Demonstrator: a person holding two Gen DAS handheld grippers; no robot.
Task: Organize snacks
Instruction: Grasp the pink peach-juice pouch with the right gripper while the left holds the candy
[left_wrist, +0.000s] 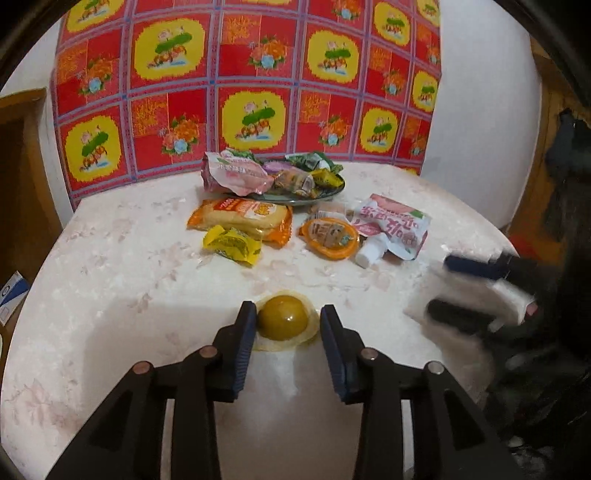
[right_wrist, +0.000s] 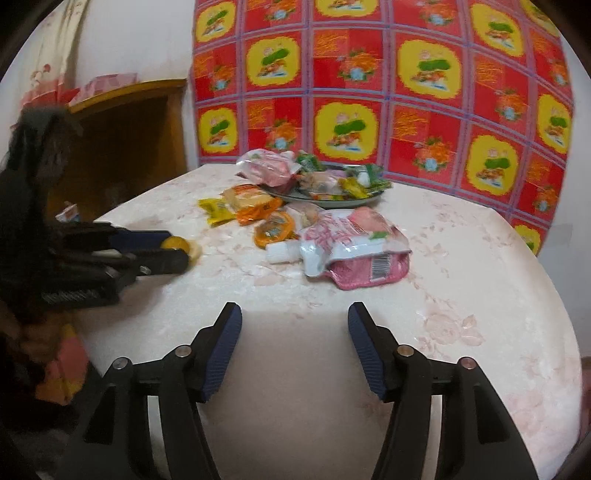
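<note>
1. While the left gripper (left_wrist: 288, 317) straddles the yellow jelly cup (left_wrist: 282, 322) low on the table (left_wrist: 110, 280), its jaws stand spread, a pad on each side, neither clearly pressing it.
2. The right gripper (right_wrist: 294, 317) hangs over bare tabletop with its jaws wide apart, holding nothing.
3. At 12 o'clock from the cup, far back, sits a plate (left_wrist: 332, 192) heaped with wrapped snacks.
4. Just before the plate lie an orange cracker pack (left_wrist: 240, 218) and a yellow candy (left_wrist: 231, 242) at 11 o'clock, an orange jelly cup (left_wrist: 330, 236) and a pink spouted pouch (left_wrist: 393, 227) at 1 o'clock.
</note>
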